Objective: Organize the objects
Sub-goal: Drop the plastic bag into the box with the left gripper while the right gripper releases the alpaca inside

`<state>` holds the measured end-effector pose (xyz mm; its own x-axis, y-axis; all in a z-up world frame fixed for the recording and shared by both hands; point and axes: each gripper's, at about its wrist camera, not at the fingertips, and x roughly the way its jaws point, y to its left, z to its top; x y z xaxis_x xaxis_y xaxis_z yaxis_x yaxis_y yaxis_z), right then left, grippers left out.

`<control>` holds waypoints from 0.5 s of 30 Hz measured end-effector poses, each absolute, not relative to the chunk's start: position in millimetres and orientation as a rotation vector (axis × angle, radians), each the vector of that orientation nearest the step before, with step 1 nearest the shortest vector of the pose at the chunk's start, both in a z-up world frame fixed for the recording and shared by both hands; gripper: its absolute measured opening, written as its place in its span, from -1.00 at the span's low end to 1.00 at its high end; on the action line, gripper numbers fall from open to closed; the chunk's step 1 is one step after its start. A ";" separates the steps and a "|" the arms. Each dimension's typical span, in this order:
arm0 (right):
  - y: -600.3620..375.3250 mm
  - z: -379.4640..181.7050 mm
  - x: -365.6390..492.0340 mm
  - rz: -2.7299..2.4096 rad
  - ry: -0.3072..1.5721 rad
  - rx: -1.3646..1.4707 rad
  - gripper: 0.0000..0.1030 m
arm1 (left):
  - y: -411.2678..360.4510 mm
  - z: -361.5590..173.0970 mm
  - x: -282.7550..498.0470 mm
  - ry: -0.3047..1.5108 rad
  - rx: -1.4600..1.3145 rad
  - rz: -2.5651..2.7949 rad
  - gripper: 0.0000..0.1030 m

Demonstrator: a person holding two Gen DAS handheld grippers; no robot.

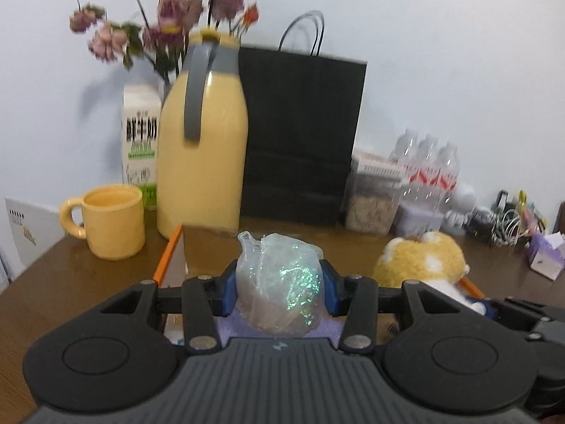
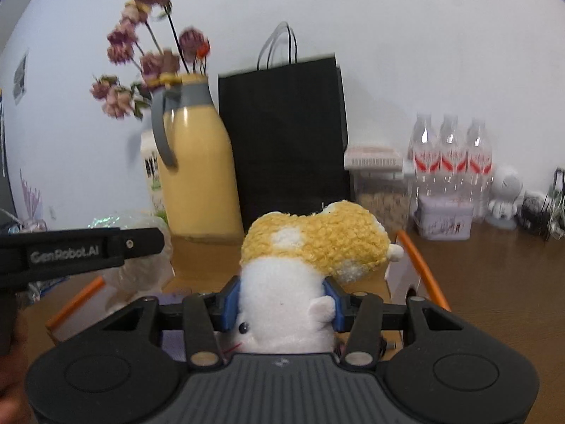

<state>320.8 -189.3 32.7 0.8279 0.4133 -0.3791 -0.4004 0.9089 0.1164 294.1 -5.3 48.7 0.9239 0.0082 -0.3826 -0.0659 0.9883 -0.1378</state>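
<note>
Yellow-and-white plush hamster toy (image 2: 310, 268) hangs head-down, long axis upright, pinched at its white middle by the right gripper (image 2: 282, 304) above the brown wooden table (image 2: 494, 282). Beside it, the left gripper (image 1: 279, 289), tilted slightly downward, clamps a small crumpled iridescent plastic bag (image 1: 279, 282).

at the back of the table (image 1: 88, 275), against the wall, a jug (image 1: 201, 141) is stood just left of a paper bag (image 1: 300, 134). a milk carton (image 1: 139, 141) and flowers (image 1: 159, 24) are tucked behind the jug, with a mug (image 1: 113, 221) set before the carton. right of the bag, a jar (image 2: 379, 190), a tin (image 2: 443, 217) and three bottles (image 2: 450, 162) are grouped, the tin in front of the bottles. a plastic bag (image 1: 279, 282) is held left of a plush toy (image 2: 300, 265), both over an open box (image 2: 418, 265).
</note>
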 end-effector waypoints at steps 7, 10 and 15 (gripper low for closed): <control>-185.4 27.7 316.0 0.443 0.420 0.015 -0.07 | -9.1 37.5 293.3 0.413 -0.117 0.042 -0.05; -185.3 25.5 312.7 0.418 0.422 -0.003 0.00 | -10.4 37.2 287.8 0.394 -0.113 0.064 0.33; -191.6 29.9 303.6 0.405 0.374 0.003 1.00 | -8.6 42.1 276.3 0.320 -0.125 0.095 1.00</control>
